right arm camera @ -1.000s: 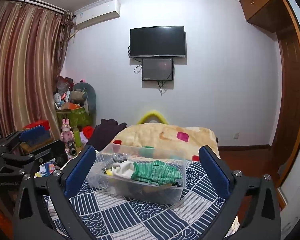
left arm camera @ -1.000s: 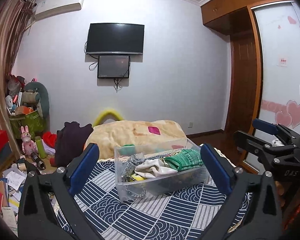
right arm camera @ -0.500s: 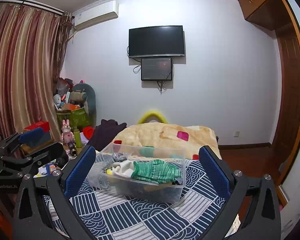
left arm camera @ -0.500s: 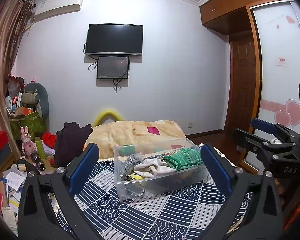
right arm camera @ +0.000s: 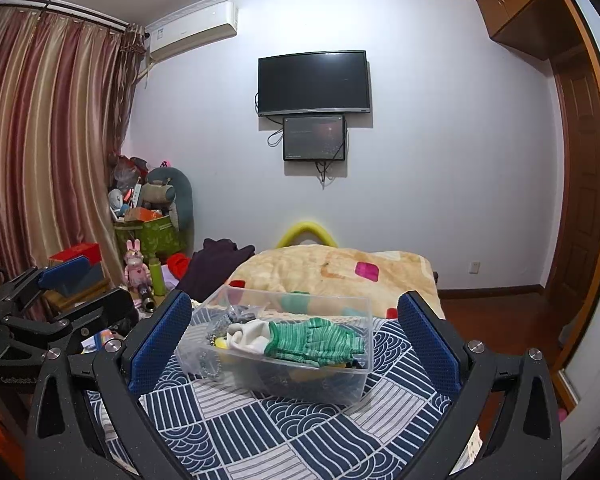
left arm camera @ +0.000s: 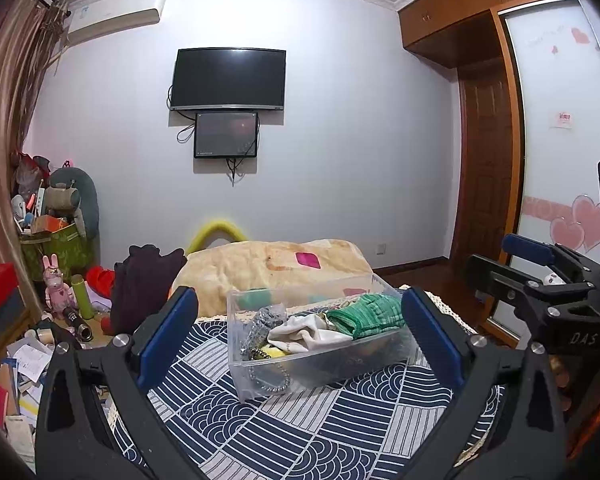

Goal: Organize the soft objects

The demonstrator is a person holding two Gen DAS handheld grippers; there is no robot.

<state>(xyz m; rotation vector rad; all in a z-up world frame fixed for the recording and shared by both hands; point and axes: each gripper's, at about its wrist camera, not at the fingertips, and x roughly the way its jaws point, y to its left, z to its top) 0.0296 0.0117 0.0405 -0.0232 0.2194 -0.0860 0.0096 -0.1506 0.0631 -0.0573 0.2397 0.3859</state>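
A clear plastic box (left arm camera: 384,364) stands on a blue and white patterned cloth (left arm camera: 300,432). It holds a green knitted cloth (left arm camera: 366,314), a white cloth (left arm camera: 304,332) and a grey item with a chain (left arm camera: 262,326). The box also shows in the right wrist view (right arm camera: 236,368), with the green cloth (right arm camera: 316,338) on top. My left gripper (left arm camera: 298,328) is open and empty, held back from the box. My right gripper (right arm camera: 294,330) is open and empty too, also short of the box.
A beige blanket (left arm camera: 268,264) lies behind the box, with a dark garment (left arm camera: 144,280) to its left. Clutter and toys (left arm camera: 56,240) fill the left floor. A wardrobe door (left arm camera: 488,168) stands at the right. The right gripper's body (left arm camera: 540,280) shows at the right of the left wrist view.
Both views have shifted only slightly; the box sits a little lower in frame. Both grippers stay open and nothing in the box has moved.
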